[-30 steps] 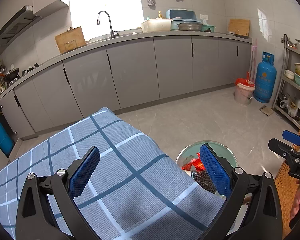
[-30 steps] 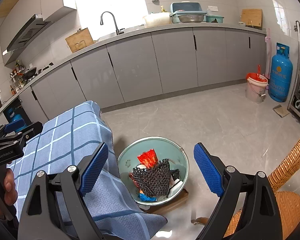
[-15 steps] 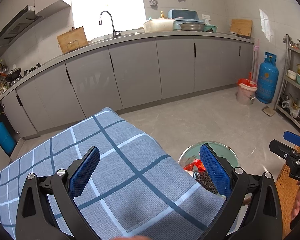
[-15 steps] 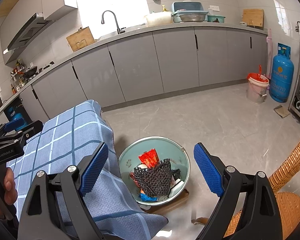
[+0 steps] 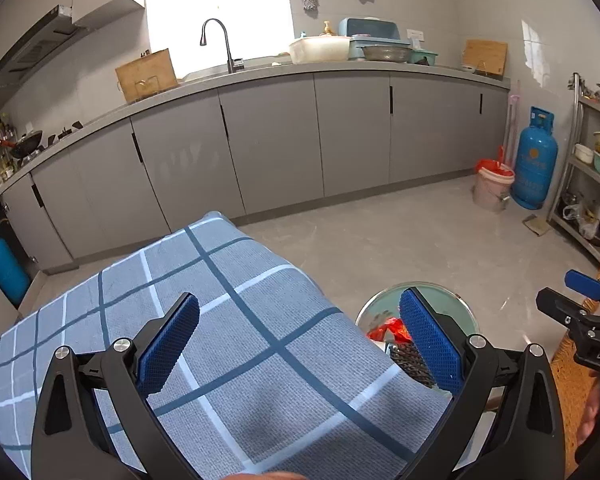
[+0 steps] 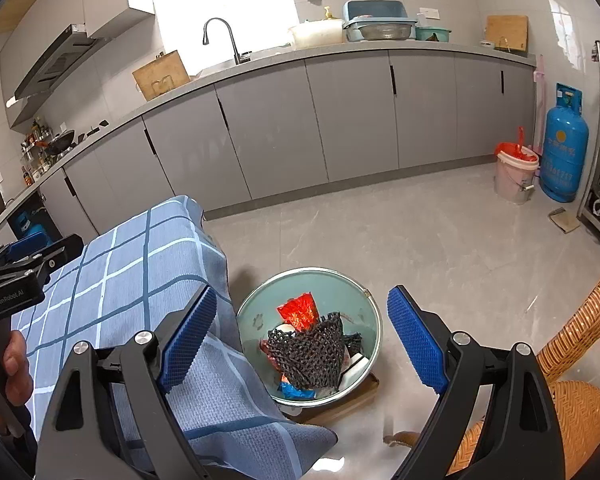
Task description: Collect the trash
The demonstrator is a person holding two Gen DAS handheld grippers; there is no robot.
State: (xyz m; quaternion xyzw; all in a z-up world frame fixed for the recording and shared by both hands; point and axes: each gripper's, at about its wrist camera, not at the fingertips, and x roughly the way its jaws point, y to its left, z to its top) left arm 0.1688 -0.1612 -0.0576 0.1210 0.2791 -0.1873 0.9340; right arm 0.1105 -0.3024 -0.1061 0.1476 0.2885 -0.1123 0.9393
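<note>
Both claws wide and empty above the checked cloth (image 5: 260, 360).
Trash sits in the basin (image 6: 256, 320); keep the right gripper (image 6: 300, 340) wide, and the left gripper (image 5: 300, 340) too.

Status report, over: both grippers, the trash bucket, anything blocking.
Left gripper open, empty. Right gripper open, empty, above the bucket. Black mesh and red wrapper inside. Checked cloth bare, nothing blocking.
</note>
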